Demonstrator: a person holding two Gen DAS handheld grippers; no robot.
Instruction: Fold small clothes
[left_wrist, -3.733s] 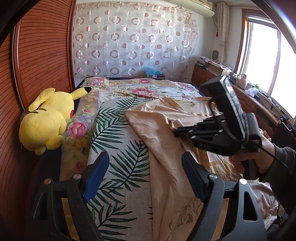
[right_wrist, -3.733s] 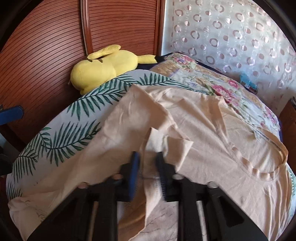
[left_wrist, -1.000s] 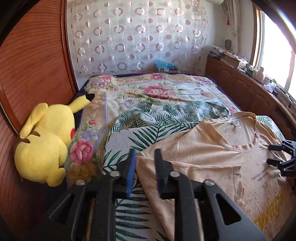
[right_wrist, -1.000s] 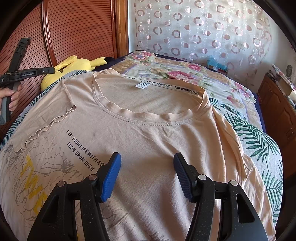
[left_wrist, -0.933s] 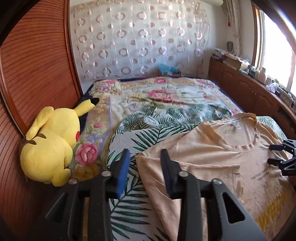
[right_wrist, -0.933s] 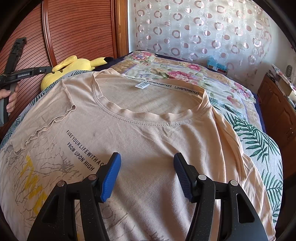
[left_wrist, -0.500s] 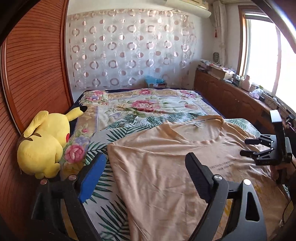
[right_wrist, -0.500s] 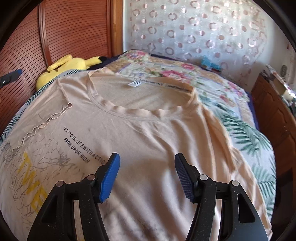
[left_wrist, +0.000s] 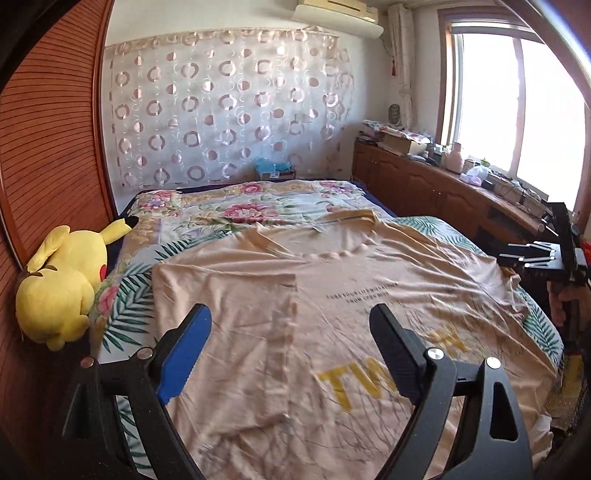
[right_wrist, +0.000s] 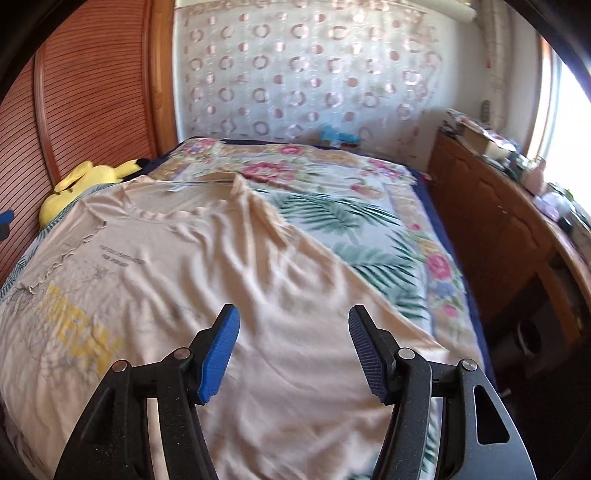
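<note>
A peach T-shirt (left_wrist: 332, 295) is lying spread front-up across the bed (left_wrist: 240, 206), its neckline pointing toward 12 o'clock in the left wrist view and its yellow lettering (left_wrist: 354, 380) sitting toward 6 o'clock. One sleeve is lying folded in over the chest, its hem running as a straight seam down the shirt at about 9 o'clock of the lettering. The left gripper (left_wrist: 290, 354) is hanging over the lower part of the shirt with its jaws spread wide; they have just been opening, and nothing is sitting between them, the cloth lying flat below. In the right wrist view the right gripper (right_wrist: 293, 349) is standing with its blue pads (right_wrist: 218, 354) well apart, hovering over the shirt's plain side (right_wrist: 258, 295) with no cloth caught between them; this picture is blurring somewhat. The same gripper is showing at 3 o'clock in the left wrist view, gripped by a hand (left_wrist: 565, 306) at the bed's edge. A yellow plush toy (left_wrist: 59, 284) is resting at 9 o'clock against the wooden panel (left_wrist: 48, 147), beside the shirt but apart from it. The leaf-and-flower bedspread (right_wrist: 369, 236) is showing bare at 2 o'clock of the right wrist view. A curtain with ring patterns (left_wrist: 229, 107) is hanging at 12 o'clock, and a wooden cabinet (left_wrist: 424, 184) cluttered with small items is running under the window (left_wrist: 517, 96) at 2 o'clock.
</note>
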